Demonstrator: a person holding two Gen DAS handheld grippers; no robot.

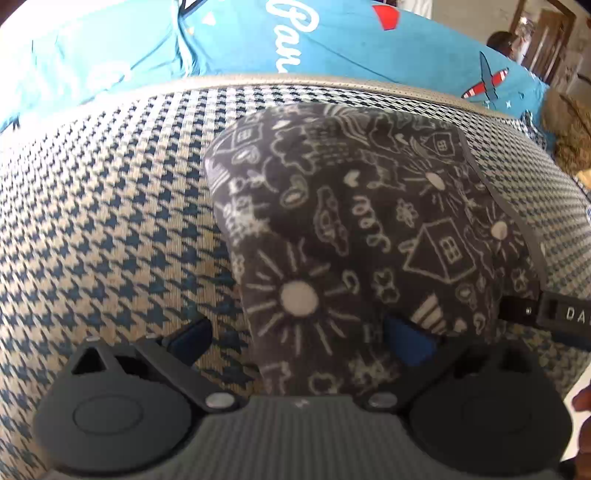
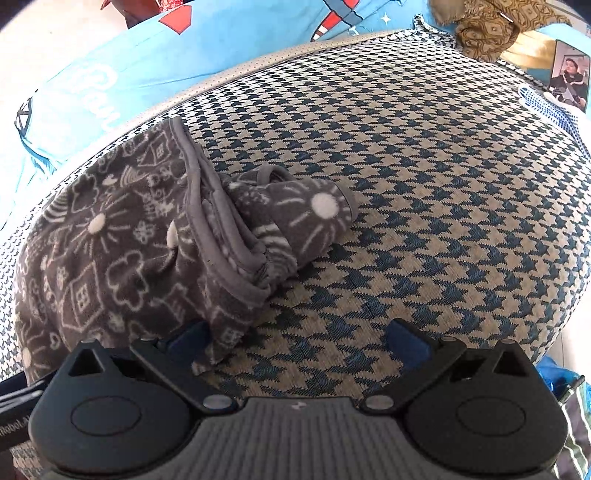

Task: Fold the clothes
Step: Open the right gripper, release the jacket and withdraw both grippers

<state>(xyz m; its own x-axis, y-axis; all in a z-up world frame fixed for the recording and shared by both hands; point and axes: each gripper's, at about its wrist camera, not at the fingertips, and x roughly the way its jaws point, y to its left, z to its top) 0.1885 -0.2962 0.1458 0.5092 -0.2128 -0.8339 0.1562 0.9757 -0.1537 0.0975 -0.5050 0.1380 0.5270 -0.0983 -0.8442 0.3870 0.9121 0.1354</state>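
Grey doodle-print garment (image 1: 354, 236) is lying part-folded on a houndstooth cushion (image 2: 424, 192); both the left gripper (image 1: 295, 336) and right gripper (image 2: 295, 339) are hovering wide open, empty, and squaring the protruding sleeve (image 2: 310, 210) looks advisable.

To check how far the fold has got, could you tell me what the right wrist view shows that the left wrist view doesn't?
Only the right wrist view shows the small bunched flap beside the garment's piped hem and a brown patterned cloth.

Only the left wrist view shows the grey doodle-print garment lying between the open left gripper.

Both show the houndstooth cushion and blue printed fabric.
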